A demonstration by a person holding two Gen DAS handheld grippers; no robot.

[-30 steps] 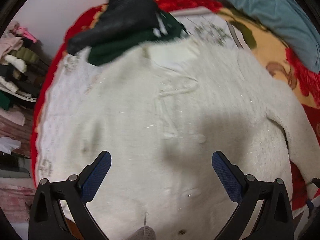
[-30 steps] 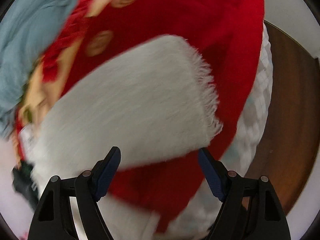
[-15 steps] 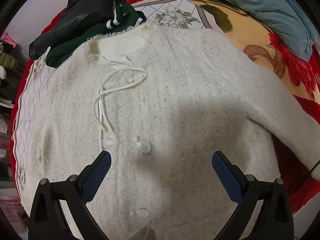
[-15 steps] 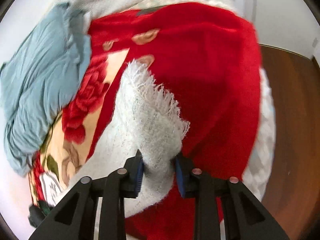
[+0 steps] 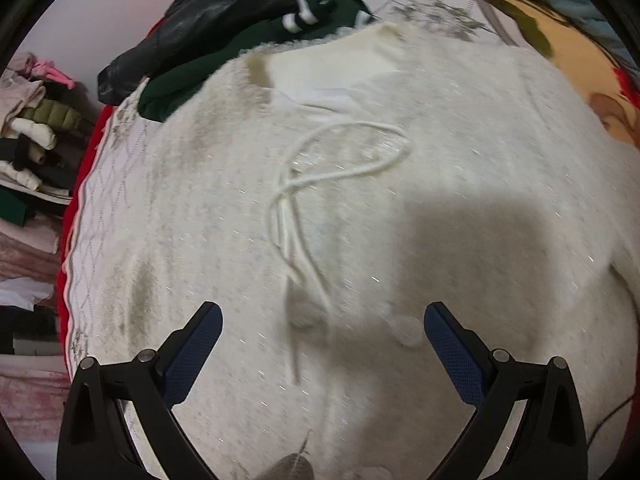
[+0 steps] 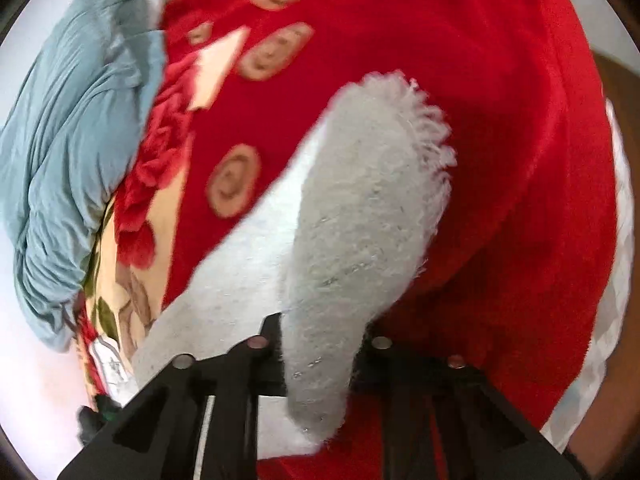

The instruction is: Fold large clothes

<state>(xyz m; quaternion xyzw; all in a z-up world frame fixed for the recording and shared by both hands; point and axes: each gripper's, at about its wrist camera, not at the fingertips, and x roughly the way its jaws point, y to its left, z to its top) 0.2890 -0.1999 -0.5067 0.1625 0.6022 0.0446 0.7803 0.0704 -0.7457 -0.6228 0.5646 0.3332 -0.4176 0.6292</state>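
Cream fuzzy knit cardigan [image 5: 400, 208] lies spread flat, front up, on a bed covered by a red floral blanket [image 6: 460, 60]. White quilted sheet [image 5: 108, 208] shows under the cardigan's left edge in the left wrist view. Thin white drawstring cord [image 5: 320, 176] loops across the chest below the neckline, its 2 tails trailing down toward the claw. A pale round button [image 5: 406, 328] sits on the front, close to the right-hand finger.

Left claw [image 5: 320, 344]: the 2 blue-padded fingers [image 5: 192, 352] stand wide apart just above the cardigan's front, nothing between them but the knit below; picture too blurred to tell whether the tips touch the fabric.

Right claw [image 6: 320, 344]: jaws closing, clamped on the cardigan's fringed sleeve cuff [image 6: 368, 200]. The sleeve bunches between the black arms and rises away from the claw, frayed fringe at its far end, red blanket behind it.

Beyond the neckline: dark green knit garment [image 5: 248, 52] with a crumpled black jacket [image 5: 208, 20] on top, touching the cardigan's collar edge. Grey-blue bundled cloth [image 6: 72, 140] lies at the blanket's far side. Stacked folded clothes on shelves [image 5: 32, 152] at the far left, off the bed.
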